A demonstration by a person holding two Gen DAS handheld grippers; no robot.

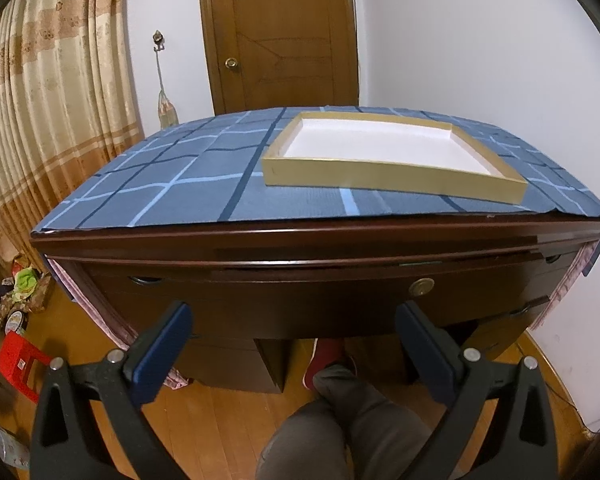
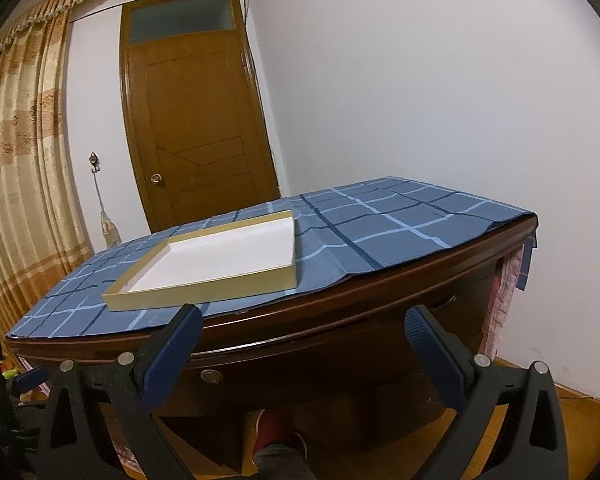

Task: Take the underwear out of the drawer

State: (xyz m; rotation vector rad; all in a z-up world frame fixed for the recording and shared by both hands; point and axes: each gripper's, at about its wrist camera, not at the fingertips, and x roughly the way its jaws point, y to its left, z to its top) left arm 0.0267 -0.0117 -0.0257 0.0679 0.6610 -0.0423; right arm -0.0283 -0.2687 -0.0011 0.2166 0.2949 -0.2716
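A dark wooden desk has a closed centre drawer (image 1: 300, 300) with a round brass lock (image 1: 421, 287); the drawer front also shows in the right wrist view (image 2: 300, 364). No underwear is visible. My left gripper (image 1: 292, 316) is open and empty, just in front of the drawer front. My right gripper (image 2: 302, 322) is open and empty, level with the desk's front edge, right of the lock (image 2: 211, 376). A shallow tan box (image 1: 380, 148) with a white inside sits empty on the blue checked cloth (image 1: 160, 184); it also shows in the right wrist view (image 2: 220, 256).
A wooden door (image 1: 280, 36) and white wall stand behind the desk. Beige curtains (image 1: 40, 100) hang at left. A red stool (image 1: 20, 364) and clutter lie on the floor at left. The person's leg (image 1: 340, 420) and red shoe (image 1: 326, 356) are below the desk.
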